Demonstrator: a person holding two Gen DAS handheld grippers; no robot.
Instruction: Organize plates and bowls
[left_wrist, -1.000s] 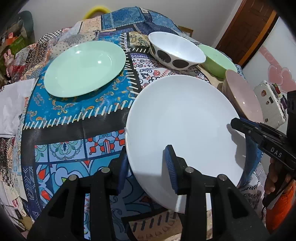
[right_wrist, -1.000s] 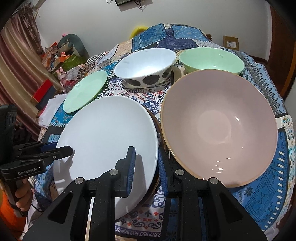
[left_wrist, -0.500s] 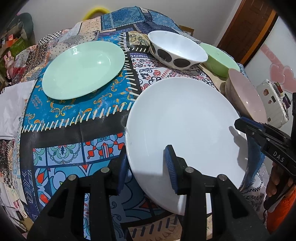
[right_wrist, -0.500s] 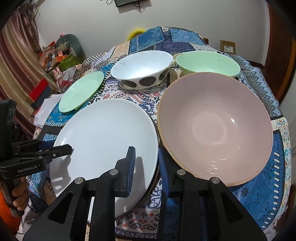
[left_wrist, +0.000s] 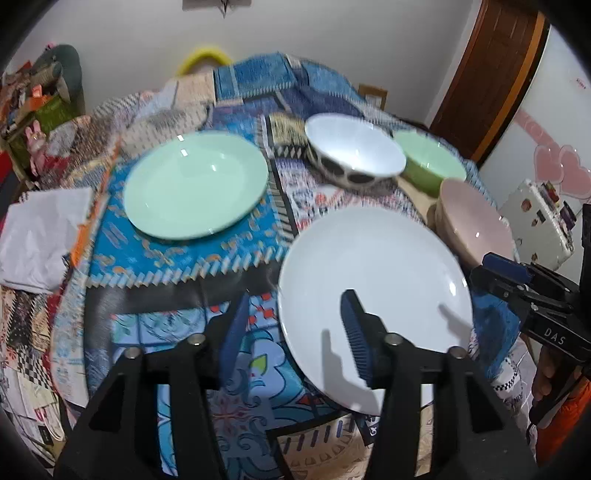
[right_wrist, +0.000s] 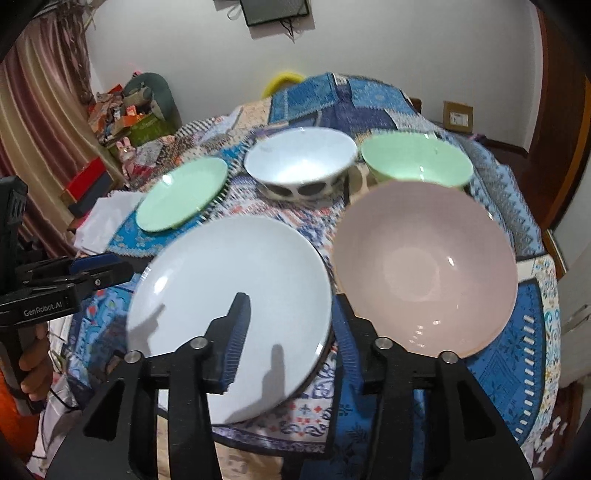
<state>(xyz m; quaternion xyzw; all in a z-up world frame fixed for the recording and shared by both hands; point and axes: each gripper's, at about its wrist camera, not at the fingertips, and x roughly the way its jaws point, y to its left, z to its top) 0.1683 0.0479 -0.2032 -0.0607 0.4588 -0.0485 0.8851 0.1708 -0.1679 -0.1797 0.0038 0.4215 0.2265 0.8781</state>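
Note:
A white plate (left_wrist: 373, 280) lies on the patterned tablecloth, seen also in the right wrist view (right_wrist: 229, 302). My left gripper (left_wrist: 295, 328) is open, its jaws either side of the plate's left rim, above it. My right gripper (right_wrist: 291, 332) is open, its jaws either side of the plate's right rim, next to a pink bowl (right_wrist: 424, 273). A green plate (left_wrist: 195, 190), a white bowl with black spots (left_wrist: 354, 155) and a green bowl (left_wrist: 432, 166) sit farther back.
White folded paper (left_wrist: 40, 240) lies at the table's left edge. A white box (left_wrist: 535, 225) stands off the right side. Clutter (right_wrist: 125, 110) stands against the far left wall. A wooden door (left_wrist: 495, 70) is at the back right.
Both grippers have pulled back and risen, and their jaws have opened wider. The white plate stays on the cloth.

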